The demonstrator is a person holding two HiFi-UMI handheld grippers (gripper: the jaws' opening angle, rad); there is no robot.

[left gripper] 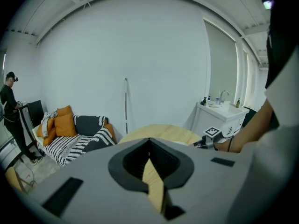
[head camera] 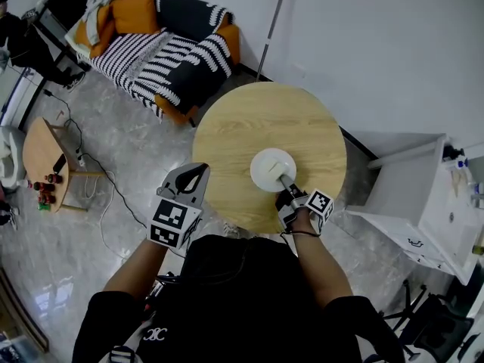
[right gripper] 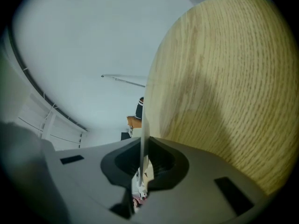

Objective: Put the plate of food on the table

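A white plate (head camera: 271, 169) lies flat on the round wooden table (head camera: 249, 119), toward its near right side; from above its top looks plain white. My right gripper (head camera: 286, 187) is shut on the plate's near rim. In the right gripper view the rim (right gripper: 144, 125) runs edge-on between the jaws, with the table top (right gripper: 224, 78) beside it. My left gripper (head camera: 190, 175) hovers just off the table's near left edge, jaws together and holding nothing. The left gripper view looks across the table (left gripper: 159, 130) toward the right gripper's marker cube (left gripper: 212, 133).
A sofa (head camera: 162, 48) with striped and orange cushions stands beyond the table. A thin pole (head camera: 270, 32) leans on the wall. A white washstand (head camera: 423, 195) is at the right. A small wooden side table (head camera: 41, 153) and a floor cable are at the left.
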